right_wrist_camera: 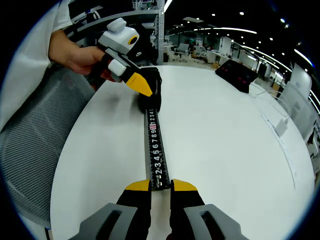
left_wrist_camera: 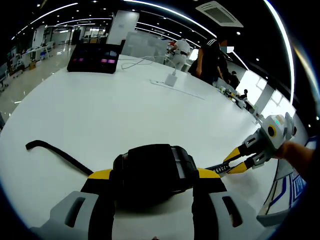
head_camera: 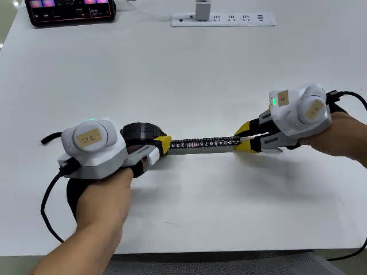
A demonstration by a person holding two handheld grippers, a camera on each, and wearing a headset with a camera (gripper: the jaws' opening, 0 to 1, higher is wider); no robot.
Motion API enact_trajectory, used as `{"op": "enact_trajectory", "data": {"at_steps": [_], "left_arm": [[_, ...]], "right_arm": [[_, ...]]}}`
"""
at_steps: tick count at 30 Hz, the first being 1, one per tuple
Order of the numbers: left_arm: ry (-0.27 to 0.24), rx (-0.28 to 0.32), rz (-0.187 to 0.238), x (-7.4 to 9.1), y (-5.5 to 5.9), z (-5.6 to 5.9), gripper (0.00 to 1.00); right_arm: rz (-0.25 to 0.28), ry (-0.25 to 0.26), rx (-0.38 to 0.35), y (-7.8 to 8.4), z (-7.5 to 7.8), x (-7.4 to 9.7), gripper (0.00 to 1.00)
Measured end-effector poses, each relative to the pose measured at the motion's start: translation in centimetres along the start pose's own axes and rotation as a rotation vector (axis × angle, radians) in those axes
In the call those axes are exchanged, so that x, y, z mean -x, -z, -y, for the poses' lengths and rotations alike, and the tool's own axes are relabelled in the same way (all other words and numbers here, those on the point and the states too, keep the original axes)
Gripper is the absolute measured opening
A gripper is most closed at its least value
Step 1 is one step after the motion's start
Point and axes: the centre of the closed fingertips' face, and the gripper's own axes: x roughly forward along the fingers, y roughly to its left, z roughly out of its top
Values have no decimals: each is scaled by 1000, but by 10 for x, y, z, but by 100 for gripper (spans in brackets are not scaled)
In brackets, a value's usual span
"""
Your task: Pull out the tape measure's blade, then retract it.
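Observation:
A black tape measure case (head_camera: 140, 134) (left_wrist_camera: 150, 172) (right_wrist_camera: 151, 92) rests on the white table, with my left gripper (head_camera: 155, 150) (left_wrist_camera: 152, 182) shut on it. Its dark blade (head_camera: 202, 142) (right_wrist_camera: 156, 150) with white numerals runs out to the right, a short length drawn. My right gripper (head_camera: 245, 137) (right_wrist_camera: 160, 192) is shut on the blade's tip, its yellow-tipped fingers (left_wrist_camera: 235, 161) pinched together. A black wrist strap (left_wrist_camera: 55, 152) trails left from the case.
The white table (head_camera: 189, 74) carries a power strip with a plug (head_camera: 223, 18) at the far edge and a dark tablet (head_camera: 69, 10) at the far left. Cables run off both grippers. A mesh chair (right_wrist_camera: 30, 150) stands by the near edge; people stand far off.

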Motion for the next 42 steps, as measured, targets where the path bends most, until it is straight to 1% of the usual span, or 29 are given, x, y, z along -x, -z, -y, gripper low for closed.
{"op": "enact_trajectory", "data": {"at_steps": [22,35,42], "left_arm": [[5,13,-6,0,-1,0,58],[5,11,-8,0,0,0,58],[8,14,-9,0,0,0,58]], "right_arm": [[43,-10,12,-24,-2,-19,10],[46,-15,32,-34,-4,-29,10],[60,-16,30,-42,-4,-35,10]]}}
